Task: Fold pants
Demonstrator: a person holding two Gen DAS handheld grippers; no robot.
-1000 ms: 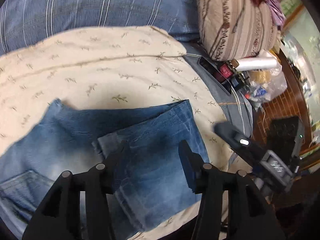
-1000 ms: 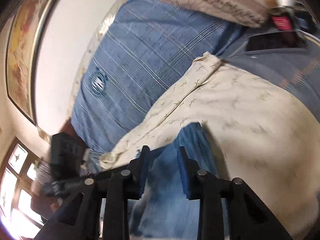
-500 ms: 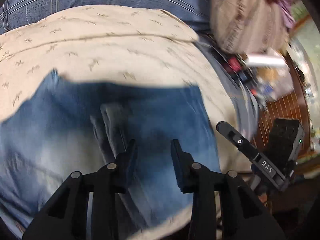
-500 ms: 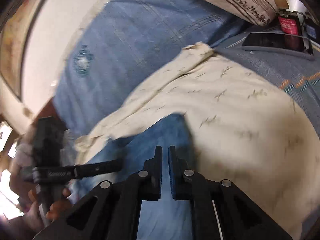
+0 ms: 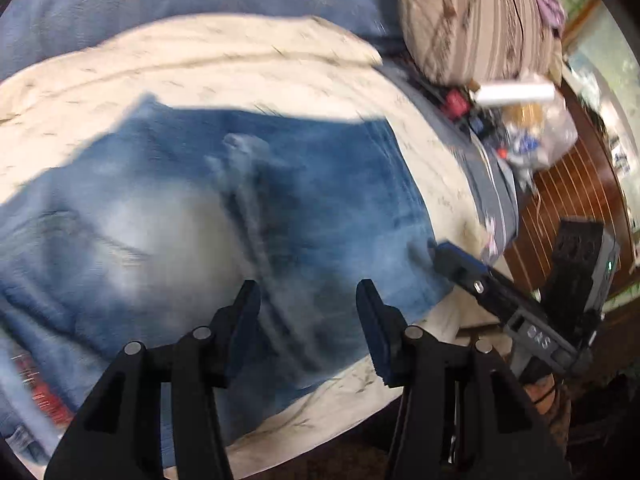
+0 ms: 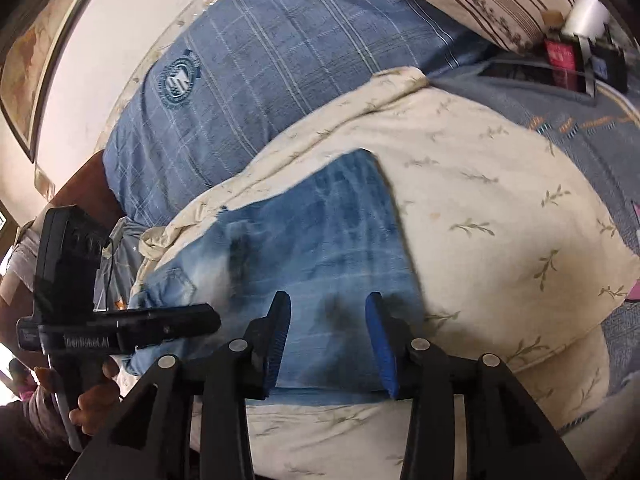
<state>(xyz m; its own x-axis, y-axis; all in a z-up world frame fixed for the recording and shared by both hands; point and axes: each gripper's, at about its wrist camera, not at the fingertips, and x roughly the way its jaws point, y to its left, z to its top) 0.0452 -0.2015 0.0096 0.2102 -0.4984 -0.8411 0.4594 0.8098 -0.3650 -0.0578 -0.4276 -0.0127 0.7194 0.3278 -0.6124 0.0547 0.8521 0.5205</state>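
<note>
Both grippers have spread open since the earlier frame, releasing the jeans (image 6: pixel 320 240).
Risk: left gripper (image 5: pixel 308 300) or right gripper (image 6: pixel 328 312), hovering empty just above, may snag and undo the fold.

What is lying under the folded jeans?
The jeans lie on a cream leaf-print blanket, which shows all around them. Whatever is directly beneath the denim is covered and cannot be seen.

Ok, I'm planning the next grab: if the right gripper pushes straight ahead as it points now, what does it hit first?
Most likely the jeans: the open right gripper points at the folded denim lying on the cream blanket. How far above the cloth it sits is unclear.
</note>
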